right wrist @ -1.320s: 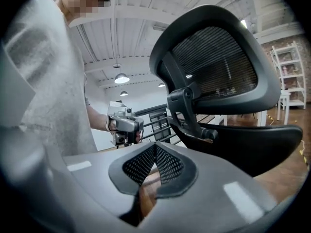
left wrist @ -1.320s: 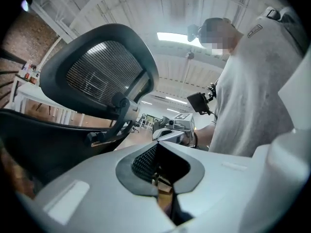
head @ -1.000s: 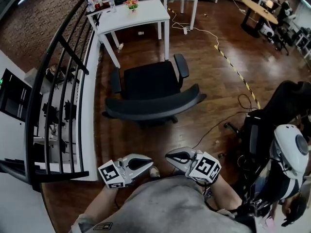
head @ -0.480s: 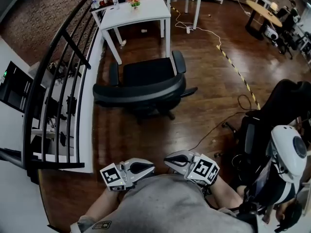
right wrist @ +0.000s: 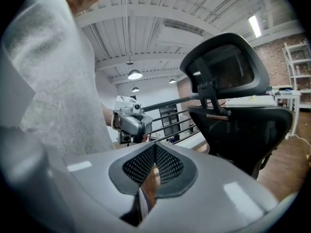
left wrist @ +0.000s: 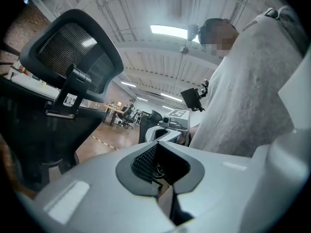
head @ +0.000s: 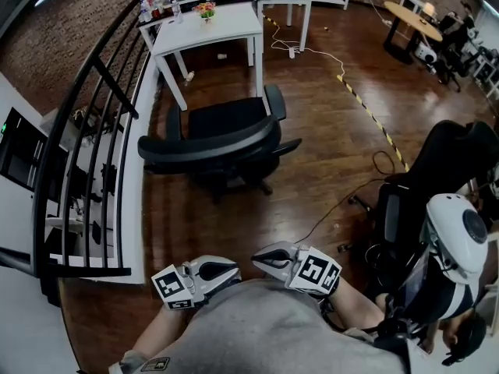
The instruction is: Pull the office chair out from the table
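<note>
Two claws sit tucked against the person's chest, tips turned toward each other. The left claw (head: pixel 226 269) is clenched on nothing and points level; the right claw (head: pixel 261 257) is likewise clenched and empty, tipped slightly down. Well beyond them the office chair (head: pixel 210 142) stands on the wooden floor (head: pixel 327 131), backrest toward the person, seat just clear of the white counter (head: pixel 204 29). The pull looks done; any further tug should take the backrest's top edge evenly.

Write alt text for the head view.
A black office chair stands on a wooden floor in front of a white table, its backrest toward the camera wearer. At the bottom, the left tongs and right tongs are shut and empty near the person's grey shirt.
</note>
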Tool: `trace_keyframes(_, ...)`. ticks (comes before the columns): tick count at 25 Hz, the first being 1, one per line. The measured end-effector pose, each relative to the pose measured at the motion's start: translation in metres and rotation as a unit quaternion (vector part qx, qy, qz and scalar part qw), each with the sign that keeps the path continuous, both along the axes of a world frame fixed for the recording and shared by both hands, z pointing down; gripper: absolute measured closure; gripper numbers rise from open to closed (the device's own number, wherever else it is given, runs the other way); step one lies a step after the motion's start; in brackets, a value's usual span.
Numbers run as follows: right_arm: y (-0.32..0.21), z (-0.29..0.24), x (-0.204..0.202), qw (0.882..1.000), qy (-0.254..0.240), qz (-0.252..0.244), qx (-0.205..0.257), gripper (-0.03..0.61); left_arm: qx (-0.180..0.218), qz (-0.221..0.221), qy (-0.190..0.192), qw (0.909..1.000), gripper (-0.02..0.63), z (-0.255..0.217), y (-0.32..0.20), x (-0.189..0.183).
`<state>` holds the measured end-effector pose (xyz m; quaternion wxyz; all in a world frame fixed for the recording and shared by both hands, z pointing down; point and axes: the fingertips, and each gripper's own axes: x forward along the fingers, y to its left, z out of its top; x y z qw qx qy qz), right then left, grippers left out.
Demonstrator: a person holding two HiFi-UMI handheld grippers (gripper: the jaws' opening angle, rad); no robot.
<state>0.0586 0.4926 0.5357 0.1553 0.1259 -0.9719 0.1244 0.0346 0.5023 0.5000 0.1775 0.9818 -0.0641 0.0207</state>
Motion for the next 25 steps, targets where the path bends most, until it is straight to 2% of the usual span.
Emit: trace_keyframes(25,-0.016,-0.009,-0.018,1.0,0.002,0.006,0.02,0.572,0.008,-0.005,0.0,1.0,0.612,0.001,-0.013,-0.016)
